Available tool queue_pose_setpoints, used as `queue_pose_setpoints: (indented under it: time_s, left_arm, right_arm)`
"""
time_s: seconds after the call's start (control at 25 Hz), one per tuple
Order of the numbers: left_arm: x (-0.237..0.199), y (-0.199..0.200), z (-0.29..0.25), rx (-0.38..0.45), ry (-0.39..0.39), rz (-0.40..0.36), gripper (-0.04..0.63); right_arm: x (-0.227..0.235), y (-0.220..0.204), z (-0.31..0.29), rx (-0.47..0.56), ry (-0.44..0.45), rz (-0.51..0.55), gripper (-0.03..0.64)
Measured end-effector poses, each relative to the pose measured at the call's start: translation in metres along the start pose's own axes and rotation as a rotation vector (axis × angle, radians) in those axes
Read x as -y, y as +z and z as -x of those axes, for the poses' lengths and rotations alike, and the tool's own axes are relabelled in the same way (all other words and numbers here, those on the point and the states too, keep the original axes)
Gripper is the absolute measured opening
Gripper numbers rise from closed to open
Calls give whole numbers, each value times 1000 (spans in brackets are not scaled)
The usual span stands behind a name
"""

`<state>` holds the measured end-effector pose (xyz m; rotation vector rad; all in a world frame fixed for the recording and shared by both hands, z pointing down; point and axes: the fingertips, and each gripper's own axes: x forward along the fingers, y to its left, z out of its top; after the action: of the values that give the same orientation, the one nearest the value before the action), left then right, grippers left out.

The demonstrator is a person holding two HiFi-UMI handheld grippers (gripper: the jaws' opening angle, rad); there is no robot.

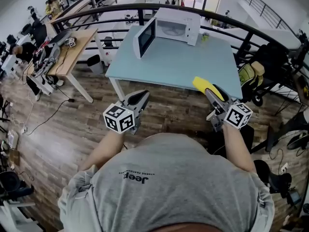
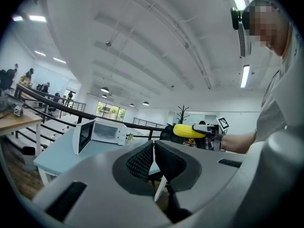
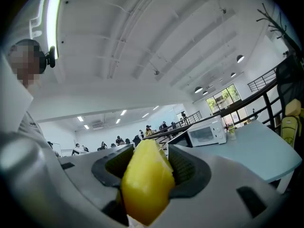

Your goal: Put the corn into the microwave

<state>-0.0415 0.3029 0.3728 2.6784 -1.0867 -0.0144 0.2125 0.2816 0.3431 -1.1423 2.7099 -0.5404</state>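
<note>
A yellow corn cob [image 1: 203, 86] sticks out of my right gripper [image 1: 211, 94], whose jaws are shut on it; in the right gripper view the corn [image 3: 146, 183] fills the gap between the pads. The white microwave [image 1: 170, 27] stands at the far side of the pale blue table [image 1: 169, 64], its door [image 1: 145, 36] swung open to the left. My left gripper [image 1: 141, 98] is shut with nothing in it, level and short of the table's near edge. The left gripper view shows the microwave [image 2: 102, 131] and the corn [image 2: 189, 130] held off to the right.
A small green bottle [image 1: 204, 36] stands right of the microwave. A dark railing [image 1: 120, 8] curves behind the table. A wooden desk [image 1: 72, 50] with gear lies left, a yellow-green bag [image 1: 251, 74] and chairs right. Wood floor lies between me and the table.
</note>
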Motion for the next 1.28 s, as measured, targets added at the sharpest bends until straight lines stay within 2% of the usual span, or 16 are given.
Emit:
queue_pose_setpoints:
  time_s: [0.32, 0.6, 0.88, 1.28]
  left_arm:
    - [6, -8, -9, -19, 19, 4, 29]
    - [-28, -14, -19, -22, 3, 16, 29]
    - [-109, 2, -48, -12, -79, -1, 29]
    - [-249, 63, -78, -13, -188, -38, 29]
  right_arm:
    - [9, -5, -7, -9, 40, -13, 241]
    - [25, -20, -37, -31, 15, -35, 241]
    - [41, -17, -109, -18, -49, -25, 241]
    - [48, 4, -243, 29, -117, -28, 241]
